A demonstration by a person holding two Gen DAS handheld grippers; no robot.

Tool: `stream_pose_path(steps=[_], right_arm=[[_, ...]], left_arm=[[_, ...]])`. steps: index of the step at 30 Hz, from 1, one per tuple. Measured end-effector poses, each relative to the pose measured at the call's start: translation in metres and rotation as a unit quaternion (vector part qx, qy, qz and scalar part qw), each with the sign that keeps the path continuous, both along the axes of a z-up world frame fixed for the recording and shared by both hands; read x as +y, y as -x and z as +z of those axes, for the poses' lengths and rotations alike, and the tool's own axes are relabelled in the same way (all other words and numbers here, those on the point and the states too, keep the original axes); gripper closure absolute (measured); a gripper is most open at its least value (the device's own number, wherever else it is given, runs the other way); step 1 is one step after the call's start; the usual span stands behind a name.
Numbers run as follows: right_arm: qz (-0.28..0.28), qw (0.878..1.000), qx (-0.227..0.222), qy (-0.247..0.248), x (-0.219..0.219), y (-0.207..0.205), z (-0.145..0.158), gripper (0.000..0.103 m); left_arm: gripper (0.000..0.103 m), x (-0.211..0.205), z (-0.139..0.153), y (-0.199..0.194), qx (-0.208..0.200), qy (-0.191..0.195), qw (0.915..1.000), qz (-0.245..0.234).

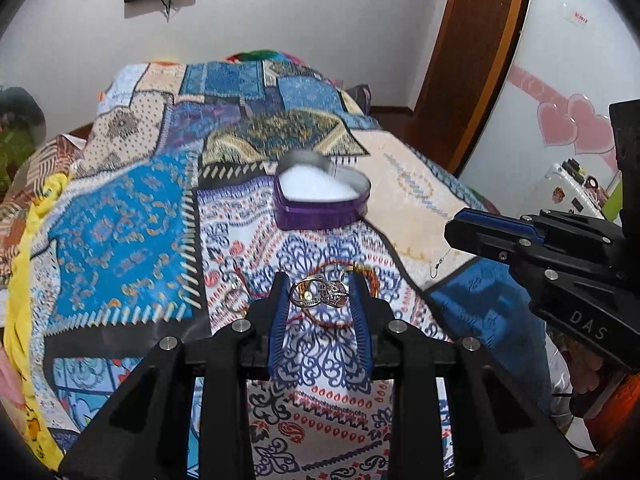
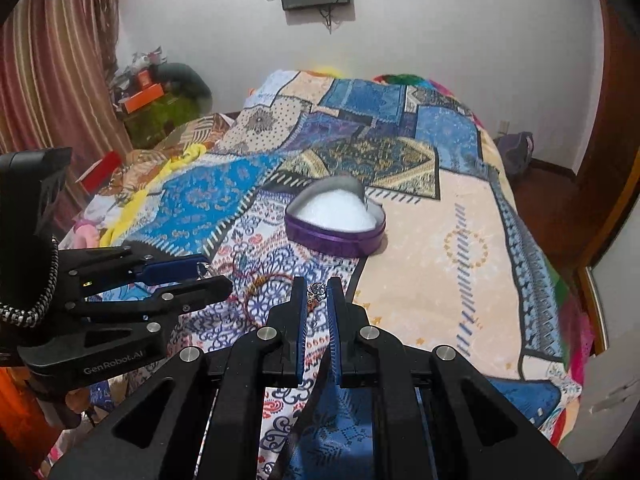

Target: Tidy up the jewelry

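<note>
Left tool [image 1: 320, 294] clamped on rings [image 1: 320, 295]; right tool [image 2: 317, 294] pinching earring [image 2: 317, 292]. Next: carry to heart box [image 1: 320, 212].

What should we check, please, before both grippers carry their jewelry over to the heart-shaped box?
1. Left gripper grips the rings: ok.
2. Right gripper is shut on a small ring: ok.
3. Purple box is open, its white padding bare: ok.
4. Red bracelet still lies on the bedspread: not ok.
5. Bracelet clear of the left gripper's rings: cannot tell.
</note>
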State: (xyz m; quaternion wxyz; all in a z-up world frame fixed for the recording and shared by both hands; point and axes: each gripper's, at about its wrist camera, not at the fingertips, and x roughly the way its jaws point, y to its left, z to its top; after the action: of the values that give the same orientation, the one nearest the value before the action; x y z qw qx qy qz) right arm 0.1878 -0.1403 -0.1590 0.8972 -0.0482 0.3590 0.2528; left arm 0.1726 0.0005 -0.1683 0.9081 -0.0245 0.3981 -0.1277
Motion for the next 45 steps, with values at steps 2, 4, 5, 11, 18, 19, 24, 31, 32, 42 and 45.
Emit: stream_pose_path(steps=[2,4,5,11,18,19,24,31,32,42,45], right_arm=[[-0.002,1.0,-0.009,0.0,0.0,-0.001,0.006,0.094],[-0.004,1.0,-0.016,-0.002,0.001,-0.002,0.01,0.094],[-0.005,1.0,-0.021,-0.003,0.0,-0.004,0.013,0.094],[-0.014,0.999,-0.043,-0.006,-0.002,-0.011,0.025,0.094],[-0.019,0.998,-0.058,-0.005,-0.001,-0.021,0.032,0.094],[-0.019,0.998,-0.061,-0.004,-0.001,-0.022,0.032,0.094],[-0.019,0.998,-0.066,-0.004,0.002,-0.034,0.033,0.094],[-0.019,0.998,-0.059,-0.006,0.012,-0.053,0.027,0.094],[-0.018,0.998,-0.058,-0.006,0.013,-0.055,0.027,0.094],[-0.006,0.999,-0.049,0.012,0.022,-0.081,0.017,0.094],[0.0,0.999,-0.037,0.02,0.026,-0.089,0.009,0.094]], left_arm=[[0.074,0.001,0.005,0.0,-0.01,-0.002,0.9999,0.003],[0.073,0.001,0.012,-0.002,-0.022,-0.007,0.9997,0.009],[0.074,0.002,0.014,-0.003,-0.027,-0.008,0.9995,0.012],[0.073,0.003,0.026,-0.014,-0.049,-0.014,0.9985,0.021],[0.073,0.004,0.033,-0.031,-0.065,-0.018,0.9974,0.024],[0.073,0.004,0.034,-0.033,-0.068,-0.019,0.9972,0.024],[0.073,0.005,0.034,-0.048,-0.071,-0.018,0.997,0.025],[0.073,0.007,0.027,-0.07,-0.062,-0.013,0.9977,0.025],[0.073,0.007,0.026,-0.073,-0.061,-0.013,0.9978,0.024],[0.074,0.0,0.006,-0.099,-0.035,-0.011,0.9993,0.004],[0.074,-0.001,-0.001,-0.105,-0.027,-0.012,0.9996,-0.001]])
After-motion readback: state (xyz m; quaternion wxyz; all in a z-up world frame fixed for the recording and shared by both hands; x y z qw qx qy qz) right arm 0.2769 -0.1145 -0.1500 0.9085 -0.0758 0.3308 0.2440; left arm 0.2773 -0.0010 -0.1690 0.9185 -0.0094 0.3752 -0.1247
